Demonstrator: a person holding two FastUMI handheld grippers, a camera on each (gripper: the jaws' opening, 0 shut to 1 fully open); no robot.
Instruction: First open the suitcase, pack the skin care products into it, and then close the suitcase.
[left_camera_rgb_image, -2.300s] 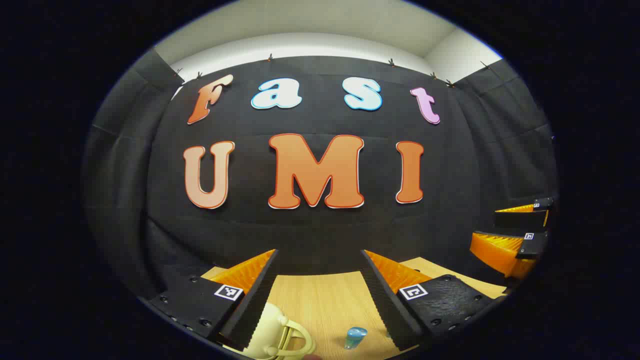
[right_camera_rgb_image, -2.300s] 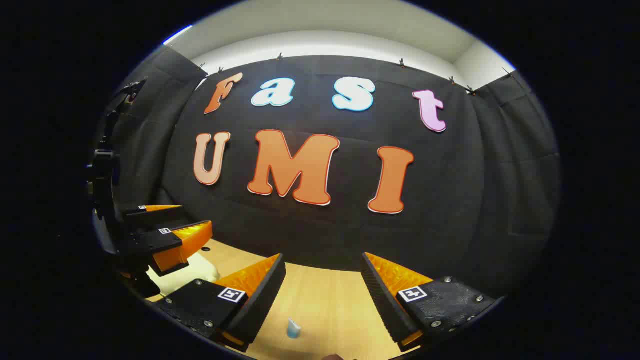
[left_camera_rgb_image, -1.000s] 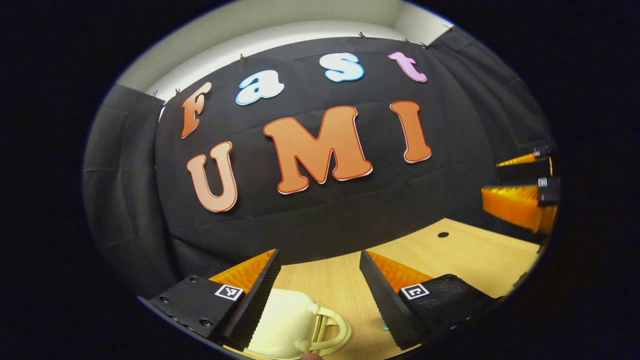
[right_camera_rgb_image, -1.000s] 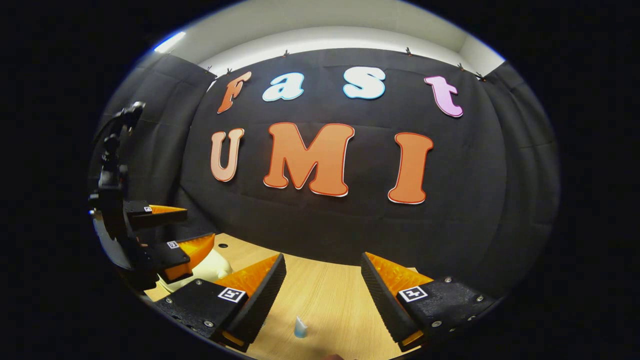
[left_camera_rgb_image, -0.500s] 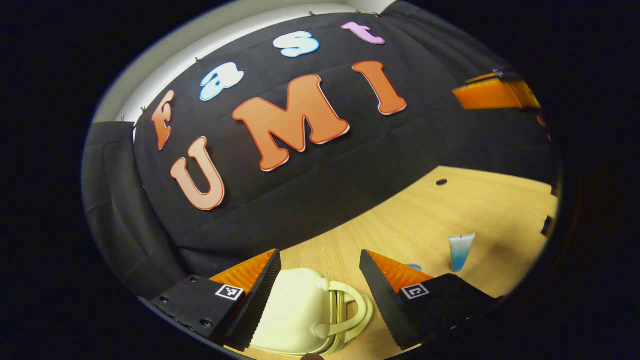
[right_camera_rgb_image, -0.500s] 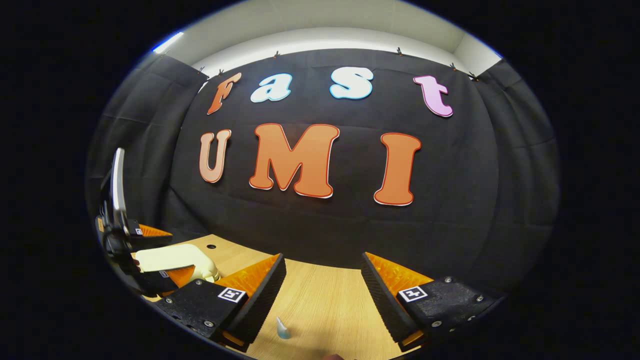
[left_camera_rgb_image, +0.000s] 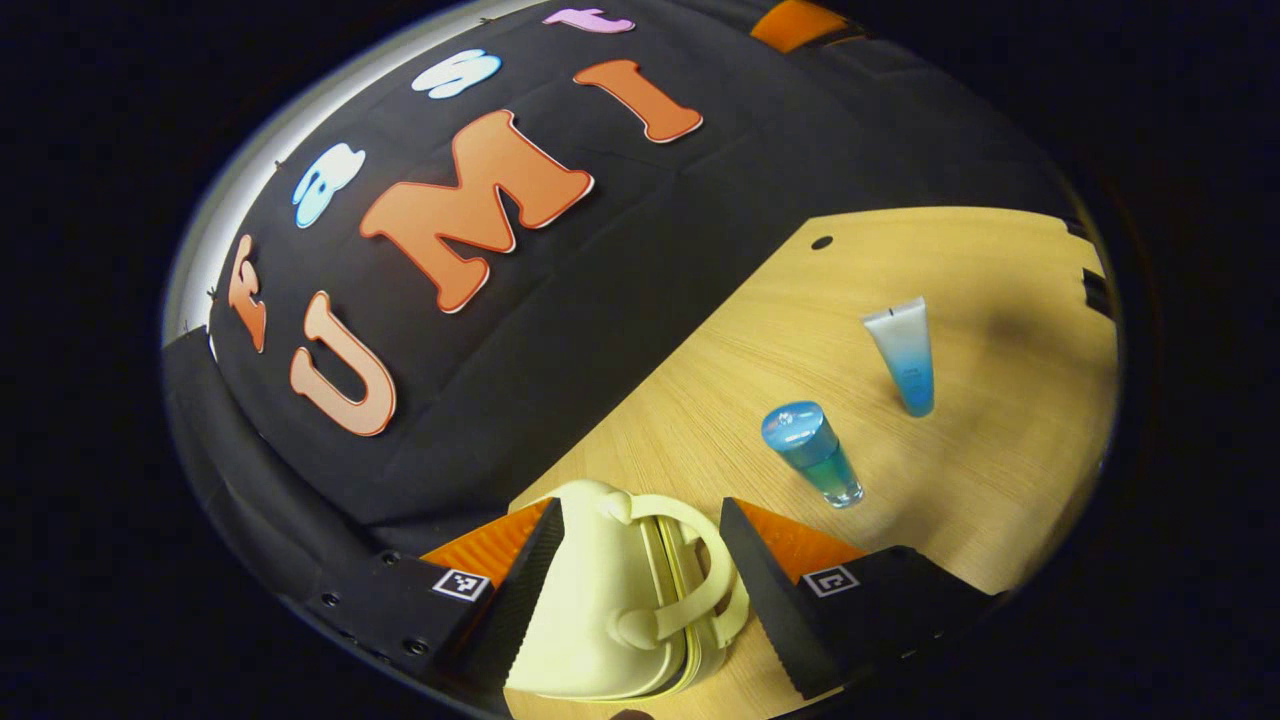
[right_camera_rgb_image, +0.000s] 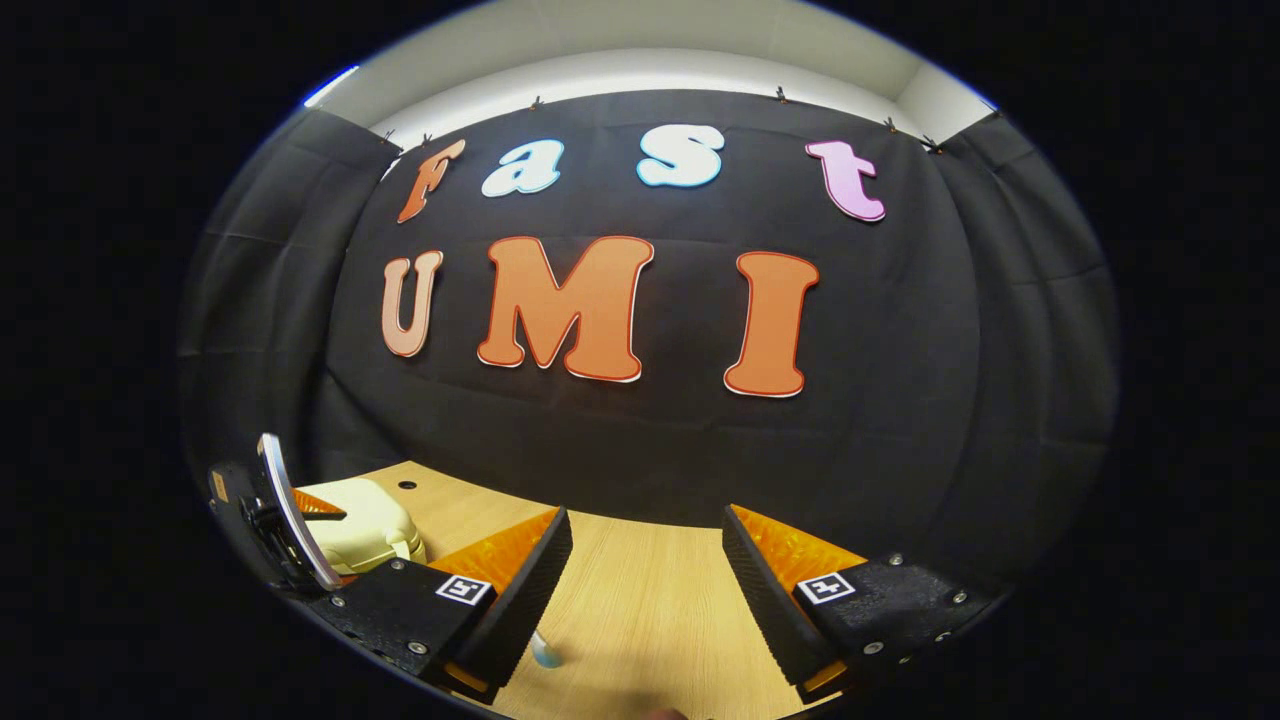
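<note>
A small cream suitcase (left_camera_rgb_image: 600, 610) lies closed on the wooden table (left_camera_rgb_image: 950, 480), its handle (left_camera_rgb_image: 700, 590) facing right. My left gripper (left_camera_rgb_image: 640, 510) is open, tilted, and low over it, one finger on each side of the case. A blue bottle (left_camera_rgb_image: 812, 455) stands just right of the case, and a white-and-blue tube (left_camera_rgb_image: 905, 355) stands farther right. My right gripper (right_camera_rgb_image: 645, 515) hangs open above the table with nothing between its fingers. In the right gripper view the suitcase (right_camera_rgb_image: 365, 525) sits far left, with the left gripper (right_camera_rgb_image: 285, 520) over it. The blue tip of a skin care product (right_camera_rgb_image: 545, 655) peeks out by the right gripper's left finger.
The black cloth wall (left_camera_rgb_image: 620, 300) closes off the table's far edge. A small round hole (left_camera_rgb_image: 821, 242) marks the tabletop near the wall. An orange finger of the right gripper (left_camera_rgb_image: 800, 18) shows at the top of the left gripper view.
My left gripper has rolled over and dropped toward the suitcase, which now fills the gap between its fingers; the bottle and tube have come into its view. The right gripper has barely shifted.
</note>
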